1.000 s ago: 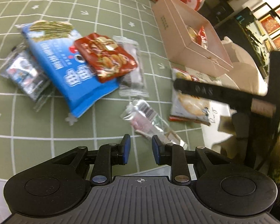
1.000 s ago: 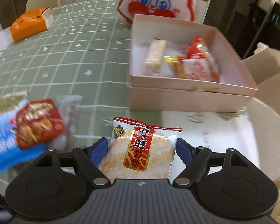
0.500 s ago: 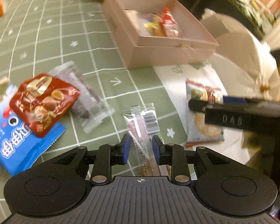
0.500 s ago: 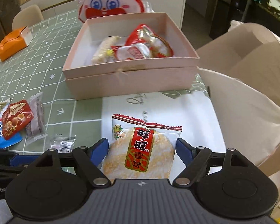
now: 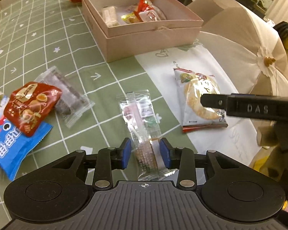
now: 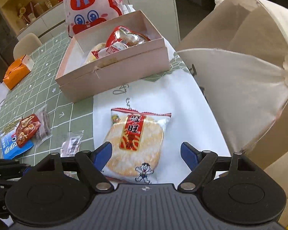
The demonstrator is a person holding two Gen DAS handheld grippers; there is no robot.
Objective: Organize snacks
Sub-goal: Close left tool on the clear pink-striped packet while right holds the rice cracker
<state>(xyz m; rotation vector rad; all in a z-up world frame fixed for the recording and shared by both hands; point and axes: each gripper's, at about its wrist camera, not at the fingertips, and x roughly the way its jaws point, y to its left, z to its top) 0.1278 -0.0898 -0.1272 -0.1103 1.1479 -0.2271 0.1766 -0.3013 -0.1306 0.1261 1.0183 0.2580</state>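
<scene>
While formerly narrower, left jaws opening.

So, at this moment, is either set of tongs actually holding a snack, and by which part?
Neither. The left tongs are opening around the clear packet's near end; the right tongs straddle the rice cracker pack without pressing it.
</scene>
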